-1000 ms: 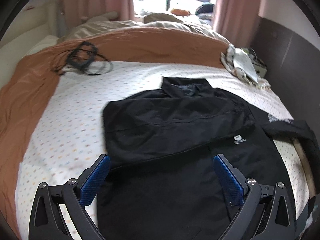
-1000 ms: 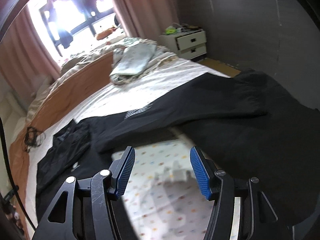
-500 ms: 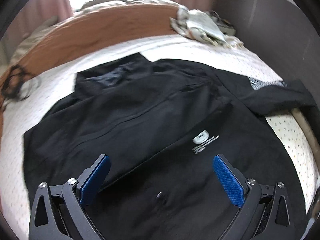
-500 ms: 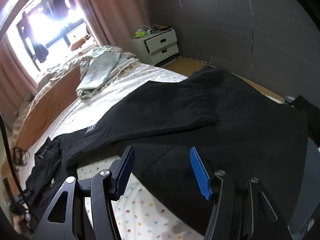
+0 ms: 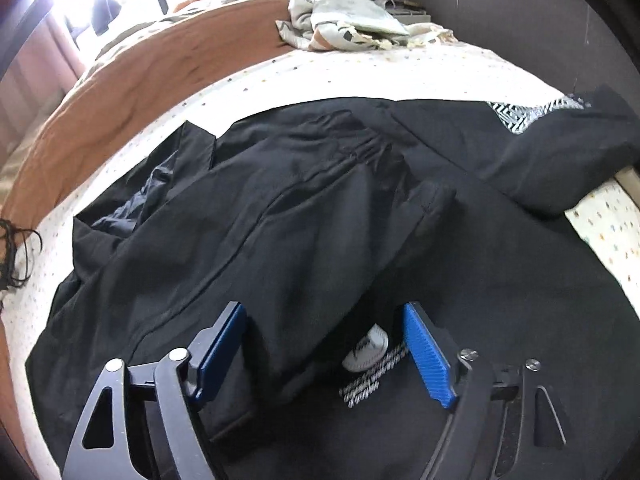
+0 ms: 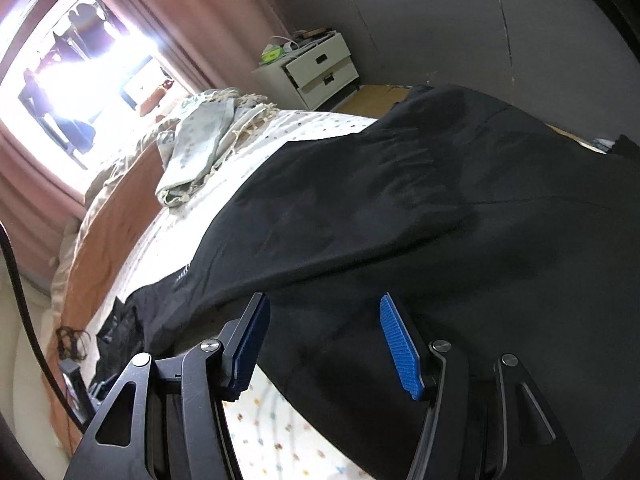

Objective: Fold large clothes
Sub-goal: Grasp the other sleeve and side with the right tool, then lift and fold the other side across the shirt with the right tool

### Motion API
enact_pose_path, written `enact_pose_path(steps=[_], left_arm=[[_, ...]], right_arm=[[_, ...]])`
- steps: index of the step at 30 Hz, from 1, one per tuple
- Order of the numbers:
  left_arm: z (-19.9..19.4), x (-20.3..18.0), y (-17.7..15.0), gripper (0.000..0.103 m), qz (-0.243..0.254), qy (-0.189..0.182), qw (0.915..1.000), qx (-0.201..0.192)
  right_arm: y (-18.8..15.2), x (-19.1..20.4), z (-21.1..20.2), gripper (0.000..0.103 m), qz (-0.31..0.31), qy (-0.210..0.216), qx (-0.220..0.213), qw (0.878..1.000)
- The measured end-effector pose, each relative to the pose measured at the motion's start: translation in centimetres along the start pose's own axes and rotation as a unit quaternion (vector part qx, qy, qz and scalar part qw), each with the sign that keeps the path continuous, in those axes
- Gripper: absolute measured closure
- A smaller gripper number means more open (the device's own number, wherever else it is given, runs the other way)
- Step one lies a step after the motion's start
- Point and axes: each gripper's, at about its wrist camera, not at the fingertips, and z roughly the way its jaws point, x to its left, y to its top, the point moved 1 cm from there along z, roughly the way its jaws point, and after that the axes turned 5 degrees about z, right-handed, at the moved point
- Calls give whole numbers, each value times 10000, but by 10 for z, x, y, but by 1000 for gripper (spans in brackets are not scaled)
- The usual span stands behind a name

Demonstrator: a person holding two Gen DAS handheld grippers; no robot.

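Black jacket (image 5: 304, 216) is spread on the bed (image 5: 360, 76). L gripper (image 5: 324, 344) has just been closing, a jacket fold between unpressed pads. R gripper (image 6: 320, 336) is held open above jacket hem.

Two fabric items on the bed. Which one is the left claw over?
The black jacket, spread over the spotted sheet; the left claw straddles a raised fold beside its white logo. The pale crumpled cloth lies far off by the brown blanket.

No legible text on jacket (image 5: 304, 216)
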Motion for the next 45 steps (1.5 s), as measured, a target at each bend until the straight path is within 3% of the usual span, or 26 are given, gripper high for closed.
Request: enact_pose_path(steps=[4,6,8,10,15,18,19,20,21,23,29,39,45], left_arm=[[6,7,6,41,-212,-211,9996,-21],[7,7,7,57,-270,-319,9991,-69],[6,5,8,81,-301,-437,9986,-54],[1,0,9,86,-264,-507,9984,-38],[-10,-10,5,86,-172,-933,9955,-52],[-7,-13,7,64,-169,-940,9952,220],[-8,-14,7,47,-201,-962,9948,267],[-12,-13,6,38,-241,-994,9945,223],[-18,-11,5,34,-274,-1027,9942,136],[-32,-7,3,26,-357,-1061,9937,-36],[-72,21,-19,25,-664,-926,9931,-276],[-156,100,-85,25,-1545,-333,9851,-672],[-204,140,-124,11,-1933,-8,9771,-890]], right_arm=[[6,3,12,45,168,112,49,9998],[9,2,20,45,336,232,118,9991],[10,1,24,45,481,320,159,9982],[11,-1,26,45,688,459,205,9964],[12,-1,34,45,991,678,262,9924],[12,-3,40,45,1169,734,275,9900],[13,-3,40,45,1212,751,259,9894],[13,-4,40,54,1227,754,233,9893],[14,-4,38,73,1223,743,195,9895],[15,-4,37,93,1198,755,195,9897],[21,28,1,98,599,884,-240,9940],[31,149,-68,99,-612,1244,-753,9875],[16,225,-94,99,-1250,1442,-831,9781]])
